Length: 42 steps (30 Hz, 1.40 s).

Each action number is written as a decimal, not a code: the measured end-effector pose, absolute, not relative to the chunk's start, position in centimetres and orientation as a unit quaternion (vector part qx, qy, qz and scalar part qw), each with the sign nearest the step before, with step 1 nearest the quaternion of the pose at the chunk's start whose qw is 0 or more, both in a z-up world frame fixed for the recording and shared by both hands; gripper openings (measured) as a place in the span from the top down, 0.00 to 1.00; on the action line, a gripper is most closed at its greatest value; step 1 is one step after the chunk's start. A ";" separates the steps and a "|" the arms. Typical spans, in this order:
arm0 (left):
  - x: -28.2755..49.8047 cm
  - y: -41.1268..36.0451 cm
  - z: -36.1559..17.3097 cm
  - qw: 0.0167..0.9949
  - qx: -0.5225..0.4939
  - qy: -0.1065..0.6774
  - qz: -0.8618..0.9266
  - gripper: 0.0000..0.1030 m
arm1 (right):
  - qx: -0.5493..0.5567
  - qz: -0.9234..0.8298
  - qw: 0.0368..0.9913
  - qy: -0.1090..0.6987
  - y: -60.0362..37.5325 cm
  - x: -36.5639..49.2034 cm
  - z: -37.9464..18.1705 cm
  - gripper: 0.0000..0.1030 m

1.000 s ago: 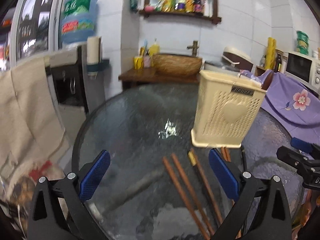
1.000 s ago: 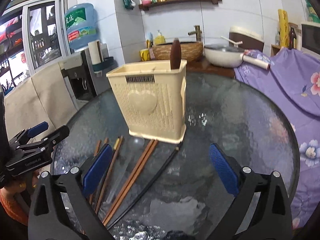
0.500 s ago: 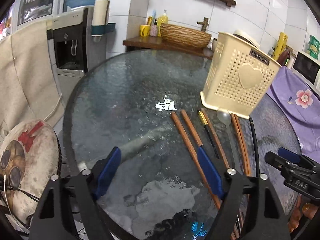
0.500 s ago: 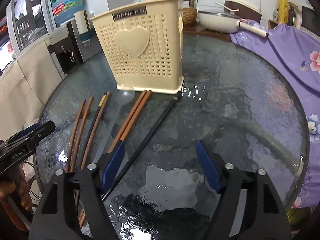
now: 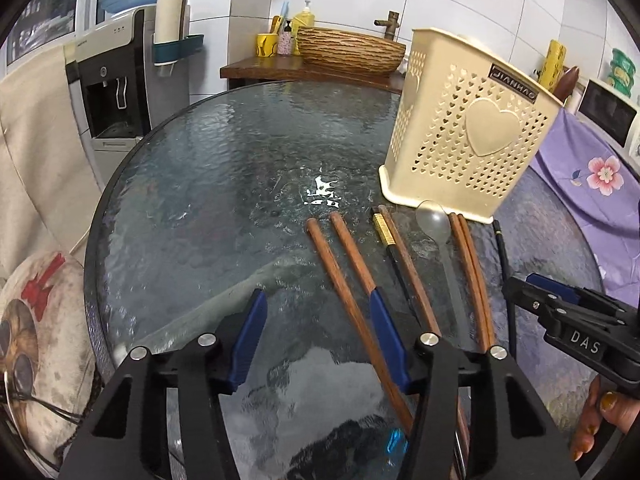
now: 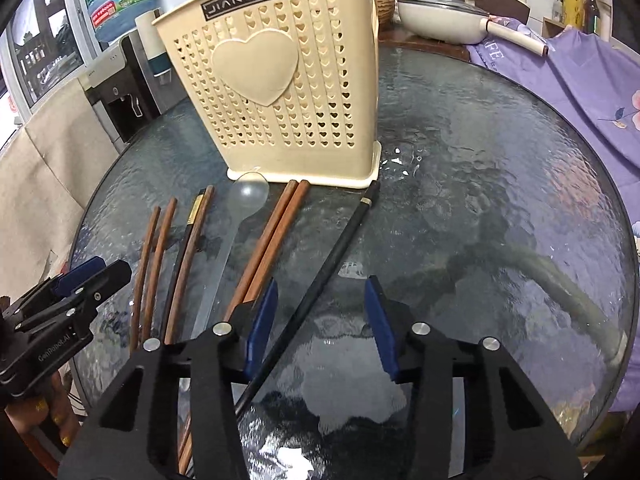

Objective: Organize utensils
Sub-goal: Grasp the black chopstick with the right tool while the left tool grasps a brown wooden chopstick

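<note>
Utensils: laid in a fan on the glass table (image 6: pixel 500 184), handles toward the person for pickup. From nine o'clock: left gripper (image 5: pixel 316 320), jaws closing, brown chopstick (image 5: pixel 344 292) between them, untouched. Clear spoon (image 6: pixel 240 216) at centre. Black chopstick (image 6: pixel 332 256) lies between the right gripper (image 6: pixel 320 316) jaws, closing, not yet gripped. Cream holder (image 6: pixel 276 80), twelve o'clock, is judged the destination.

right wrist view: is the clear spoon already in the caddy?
No. The clear spoon lies flat on the glass table in front of the cream caddy, among the chopsticks.
</note>
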<state>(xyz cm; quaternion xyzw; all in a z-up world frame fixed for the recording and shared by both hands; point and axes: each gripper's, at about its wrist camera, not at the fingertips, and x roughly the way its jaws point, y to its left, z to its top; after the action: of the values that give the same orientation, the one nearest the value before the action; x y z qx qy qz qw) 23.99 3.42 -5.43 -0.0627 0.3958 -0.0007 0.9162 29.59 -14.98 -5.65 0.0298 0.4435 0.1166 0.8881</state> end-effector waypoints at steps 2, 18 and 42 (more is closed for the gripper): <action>24.4 3.5 -5.5 0.915 -0.059 0.398 0.001 0.51 | 0.026 0.110 0.889 0.444 -14.9 30.0 -5.7 0.58; 27.0 3.2 -6.1 0.908 -0.036 0.417 0.004 0.62 | 0.003 0.087 0.888 0.452 -13.2 33.1 -5.9 0.75; 28.7 1.4 -6.0 0.902 -0.003 0.431 -0.011 0.86 | 0.014 0.103 0.881 0.461 -16.6 33.9 -5.9 0.92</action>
<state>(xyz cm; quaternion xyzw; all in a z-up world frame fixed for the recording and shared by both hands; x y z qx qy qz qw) 28.69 1.43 -5.97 -0.0033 0.4307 -0.0112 0.9024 33.93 -16.55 -5.87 0.0138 0.4607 0.1031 0.8814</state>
